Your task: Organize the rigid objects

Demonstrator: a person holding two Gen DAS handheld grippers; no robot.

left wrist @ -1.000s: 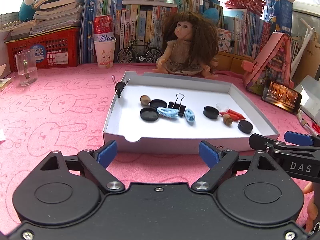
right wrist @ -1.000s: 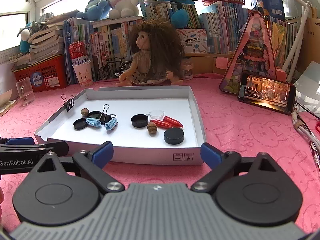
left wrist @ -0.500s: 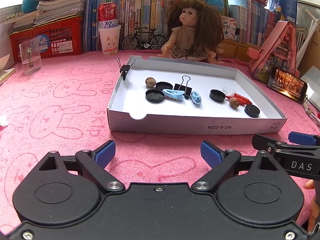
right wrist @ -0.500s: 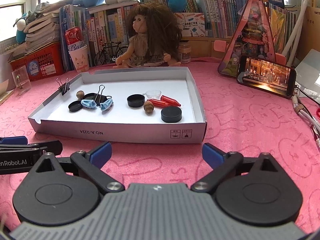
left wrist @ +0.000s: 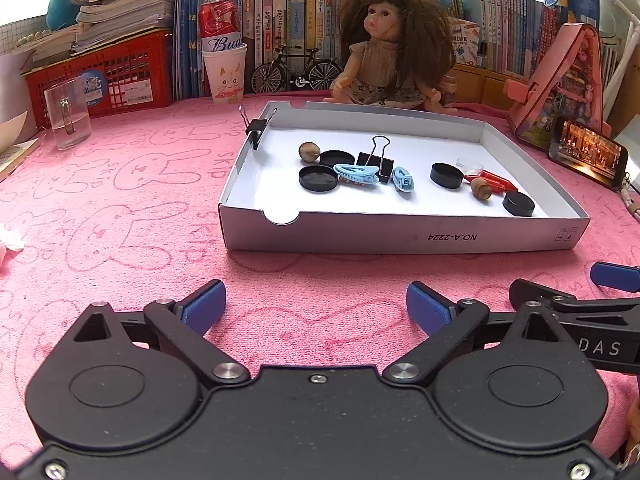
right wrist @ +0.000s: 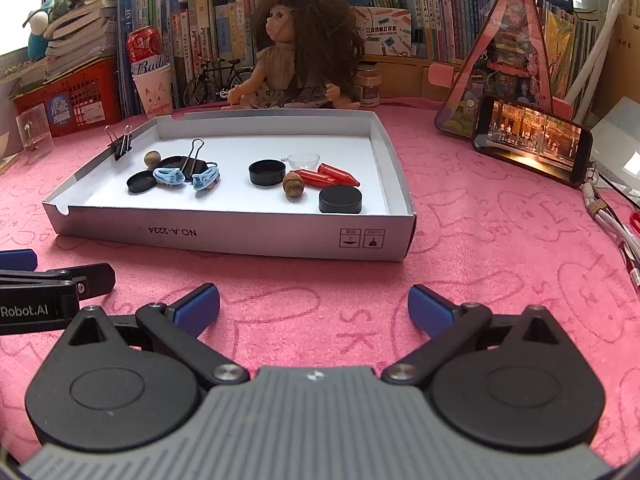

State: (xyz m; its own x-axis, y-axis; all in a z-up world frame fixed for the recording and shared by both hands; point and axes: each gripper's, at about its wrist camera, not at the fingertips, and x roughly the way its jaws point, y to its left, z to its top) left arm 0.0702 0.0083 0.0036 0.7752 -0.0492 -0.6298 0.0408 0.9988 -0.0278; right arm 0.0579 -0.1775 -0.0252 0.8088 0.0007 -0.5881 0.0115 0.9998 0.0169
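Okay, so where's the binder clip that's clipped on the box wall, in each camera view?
Left wrist view: the binder clip sits on the box's left wall near the far corner, upper middle of the picture.
Right wrist view: the binder clip is upper left, on that same wall.
Shared landmark: the doll sitting behind the box.

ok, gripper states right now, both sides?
Left gripper: jaws opening, nothing between them.
Right gripper: jaws open, empty.
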